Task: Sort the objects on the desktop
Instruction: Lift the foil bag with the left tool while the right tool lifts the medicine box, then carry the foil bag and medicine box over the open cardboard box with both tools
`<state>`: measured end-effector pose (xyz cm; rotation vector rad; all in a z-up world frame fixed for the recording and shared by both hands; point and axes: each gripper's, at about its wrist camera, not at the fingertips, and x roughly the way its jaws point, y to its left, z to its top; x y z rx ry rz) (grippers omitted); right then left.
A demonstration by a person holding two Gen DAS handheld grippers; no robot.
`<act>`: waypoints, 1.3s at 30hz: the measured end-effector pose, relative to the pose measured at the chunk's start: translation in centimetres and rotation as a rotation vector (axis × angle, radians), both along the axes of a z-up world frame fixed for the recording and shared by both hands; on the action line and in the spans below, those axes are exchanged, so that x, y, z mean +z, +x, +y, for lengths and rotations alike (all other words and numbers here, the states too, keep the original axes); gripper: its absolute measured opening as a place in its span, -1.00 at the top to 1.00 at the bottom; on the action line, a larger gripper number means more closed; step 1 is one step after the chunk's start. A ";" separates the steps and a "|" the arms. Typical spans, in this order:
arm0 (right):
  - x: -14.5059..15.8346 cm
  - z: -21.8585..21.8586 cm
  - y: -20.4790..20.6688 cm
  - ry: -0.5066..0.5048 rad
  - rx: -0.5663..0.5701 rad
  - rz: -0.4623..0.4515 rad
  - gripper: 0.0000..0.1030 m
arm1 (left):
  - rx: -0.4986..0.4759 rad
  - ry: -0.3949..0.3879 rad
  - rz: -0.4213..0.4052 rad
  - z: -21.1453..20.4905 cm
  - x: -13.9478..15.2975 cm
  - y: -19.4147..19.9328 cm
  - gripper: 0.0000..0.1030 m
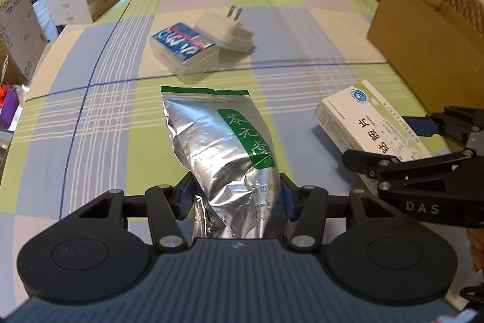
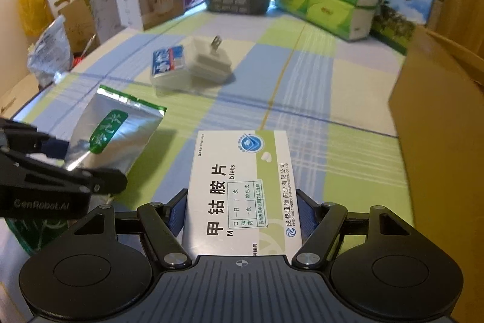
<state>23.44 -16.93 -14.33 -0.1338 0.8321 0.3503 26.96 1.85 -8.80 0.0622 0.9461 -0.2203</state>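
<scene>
Checked cloth covers your worktop (image 1: 90, 117). Foil pouch (image 1: 224, 147) sits clamped in your left tool (image 1: 236, 197); medicine box (image 2: 242, 186) clamped in your right tool (image 2: 242, 212). Beyond: clear case (image 1: 184, 47) touching white plug (image 1: 230, 31).

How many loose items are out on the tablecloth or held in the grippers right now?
4: foil pouch in left gripper, medicine box in right gripper, plastic case beside white charger mid-table.
</scene>
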 end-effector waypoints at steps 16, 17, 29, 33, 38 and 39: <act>6.4 -7.6 -9.7 0.101 -0.155 -0.058 -0.32 | -0.010 -0.063 -0.080 -4.6 5.4 -9.6 0.02; 6.9 -8.2 -10.5 0.108 -0.165 -0.063 -0.32 | -0.012 -0.068 -0.087 -5.0 5.9 -10.4 0.02; 13.7 -15.9 -17.4 0.104 -0.234 -0.145 -0.32 | -0.108 -0.121 -0.172 -13.2 11.3 -16.6 0.02; 14.7 -18.5 -18.6 0.084 -0.269 -0.156 -0.32 | -0.149 -0.136 -0.179 -15.9 12.3 -17.4 0.02; 14.9 -21.1 -19.4 0.060 -0.310 -0.154 -0.32 | -0.181 -0.152 -0.177 -18.1 12.6 -17.9 0.02; 14.9 -21.7 -19.5 0.057 -0.318 -0.152 -0.32 | -0.185 -0.158 -0.175 -18.4 12.7 -17.9 0.02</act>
